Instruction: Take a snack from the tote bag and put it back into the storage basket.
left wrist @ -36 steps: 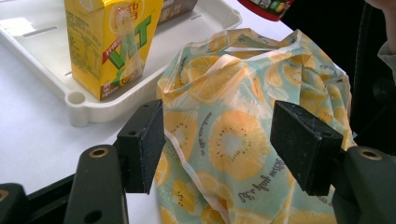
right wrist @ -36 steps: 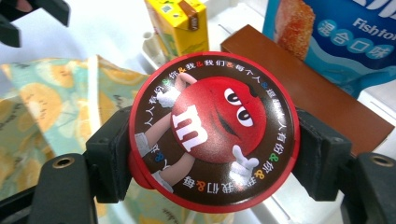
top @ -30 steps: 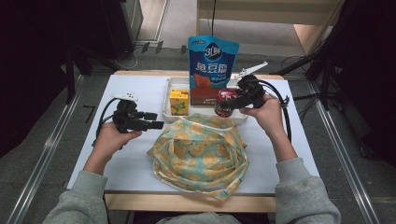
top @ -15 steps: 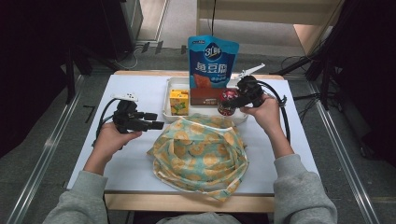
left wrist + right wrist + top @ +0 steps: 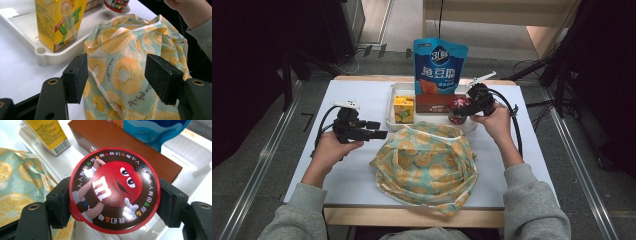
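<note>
A: What has changed at the white tray (image 5: 392, 121)?

B: The red-lidded candy tub (image 5: 458, 110), clamped in the right gripper (image 5: 468, 106), has been shifted slightly over the tray's near rim; transfer toward the fruit-print bag (image 5: 427, 162) is judged underway.

A: Hand poses?

B: Right wrist raised, jaws closed on the tub. The left gripper (image 5: 381, 134) is held open beside the bag.

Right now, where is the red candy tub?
The candy tub is clamped in the right gripper, at the right end of the white tray, beside the brown box and above the orange-print bag.
</note>
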The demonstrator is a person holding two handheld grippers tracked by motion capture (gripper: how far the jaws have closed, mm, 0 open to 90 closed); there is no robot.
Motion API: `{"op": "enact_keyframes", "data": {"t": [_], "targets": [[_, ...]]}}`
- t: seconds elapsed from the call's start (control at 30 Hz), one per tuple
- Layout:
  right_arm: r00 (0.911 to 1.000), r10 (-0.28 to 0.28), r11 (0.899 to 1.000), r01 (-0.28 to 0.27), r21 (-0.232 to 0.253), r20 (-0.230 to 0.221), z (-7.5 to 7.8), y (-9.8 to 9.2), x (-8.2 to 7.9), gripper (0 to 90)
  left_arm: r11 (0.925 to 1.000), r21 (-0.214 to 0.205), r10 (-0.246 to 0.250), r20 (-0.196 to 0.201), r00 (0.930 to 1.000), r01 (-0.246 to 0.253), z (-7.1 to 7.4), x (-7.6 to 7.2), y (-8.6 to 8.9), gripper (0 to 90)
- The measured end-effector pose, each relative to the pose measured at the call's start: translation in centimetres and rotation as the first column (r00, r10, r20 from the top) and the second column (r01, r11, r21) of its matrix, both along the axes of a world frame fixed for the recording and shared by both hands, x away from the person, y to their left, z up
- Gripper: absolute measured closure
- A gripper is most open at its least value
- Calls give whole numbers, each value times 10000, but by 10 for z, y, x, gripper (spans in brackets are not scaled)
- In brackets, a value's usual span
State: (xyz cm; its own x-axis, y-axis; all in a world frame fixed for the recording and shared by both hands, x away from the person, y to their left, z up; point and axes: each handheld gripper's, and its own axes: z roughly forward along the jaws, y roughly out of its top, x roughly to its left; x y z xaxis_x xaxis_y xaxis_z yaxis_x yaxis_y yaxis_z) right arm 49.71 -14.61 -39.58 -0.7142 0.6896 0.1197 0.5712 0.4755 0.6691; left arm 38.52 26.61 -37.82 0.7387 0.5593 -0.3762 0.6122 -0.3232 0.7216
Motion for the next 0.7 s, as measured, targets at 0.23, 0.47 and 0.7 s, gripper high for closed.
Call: {"op": "enact_keyframes", "data": {"t": [0.23,0.47,0.7], "targets": [[9999,31,9999,-33,-149,-96,-10,5,3,267,10000,19,-19,6,10000,19,0,0,0,358],[9996,48,9995,-57,-318,-280,-21,9,3,267,10000,27,-19,2,10000,19,0,0,0,358],[9996,165,9984,-177,-531,-226,-28,15,3,266,10000,18,-36,15,10000,36,0,0,0,357]]}}
